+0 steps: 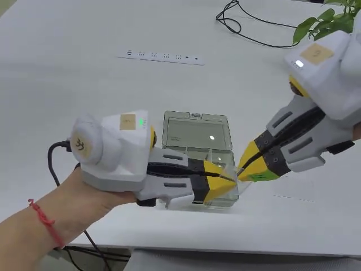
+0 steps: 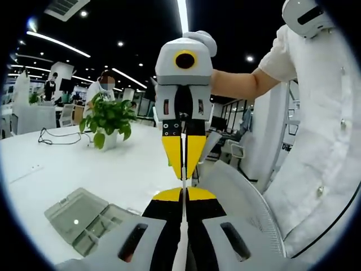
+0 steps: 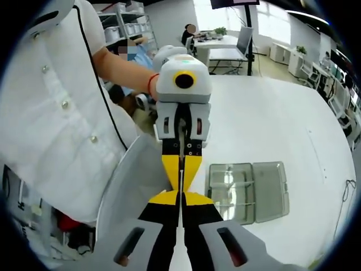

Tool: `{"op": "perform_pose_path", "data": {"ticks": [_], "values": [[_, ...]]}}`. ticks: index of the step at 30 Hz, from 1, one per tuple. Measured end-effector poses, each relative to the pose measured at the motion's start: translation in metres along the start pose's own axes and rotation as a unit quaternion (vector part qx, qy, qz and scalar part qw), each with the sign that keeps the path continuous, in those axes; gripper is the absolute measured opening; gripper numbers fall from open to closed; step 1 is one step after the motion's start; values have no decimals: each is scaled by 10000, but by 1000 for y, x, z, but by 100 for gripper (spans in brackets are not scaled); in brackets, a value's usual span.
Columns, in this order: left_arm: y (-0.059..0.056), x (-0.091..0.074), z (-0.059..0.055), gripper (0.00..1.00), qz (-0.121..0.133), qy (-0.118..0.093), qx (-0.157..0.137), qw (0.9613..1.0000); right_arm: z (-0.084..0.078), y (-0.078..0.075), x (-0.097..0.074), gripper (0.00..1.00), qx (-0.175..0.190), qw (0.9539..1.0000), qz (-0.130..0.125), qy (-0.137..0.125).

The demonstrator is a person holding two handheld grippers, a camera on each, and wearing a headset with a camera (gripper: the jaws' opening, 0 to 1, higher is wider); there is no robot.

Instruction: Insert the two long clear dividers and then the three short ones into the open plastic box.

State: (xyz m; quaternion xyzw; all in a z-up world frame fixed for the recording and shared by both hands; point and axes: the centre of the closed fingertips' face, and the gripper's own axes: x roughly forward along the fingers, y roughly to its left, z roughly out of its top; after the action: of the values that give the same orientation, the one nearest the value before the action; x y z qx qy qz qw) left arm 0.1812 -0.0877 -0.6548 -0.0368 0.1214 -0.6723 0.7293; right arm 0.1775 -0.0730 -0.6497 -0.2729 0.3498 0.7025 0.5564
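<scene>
Your left gripper [image 1: 230, 182] and right gripper [image 1: 241, 169] each pinch the thin clear plastic divider [image 2: 183, 183], jaws closed. Lower both ends level into the open transparent plastic box [image 1: 217, 153].

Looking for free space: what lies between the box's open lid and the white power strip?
Nothing: the head view shows bare table between the lid and the power strip.

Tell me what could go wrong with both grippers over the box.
The left gripper and right gripper both seem to pinch one thin divider; opposing pulls could bend or drop it. The box sits close to the near edge of the table, so a shove might slide it off.
</scene>
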Motion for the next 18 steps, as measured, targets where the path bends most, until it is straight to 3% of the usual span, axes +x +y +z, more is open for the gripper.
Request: {"op": "perform_pose_path", "data": {"ticks": [18], "values": [[4,-5,-5,0,160,98,-11,9998,2,-5,4,3,-63,10000,-72,17]]}}
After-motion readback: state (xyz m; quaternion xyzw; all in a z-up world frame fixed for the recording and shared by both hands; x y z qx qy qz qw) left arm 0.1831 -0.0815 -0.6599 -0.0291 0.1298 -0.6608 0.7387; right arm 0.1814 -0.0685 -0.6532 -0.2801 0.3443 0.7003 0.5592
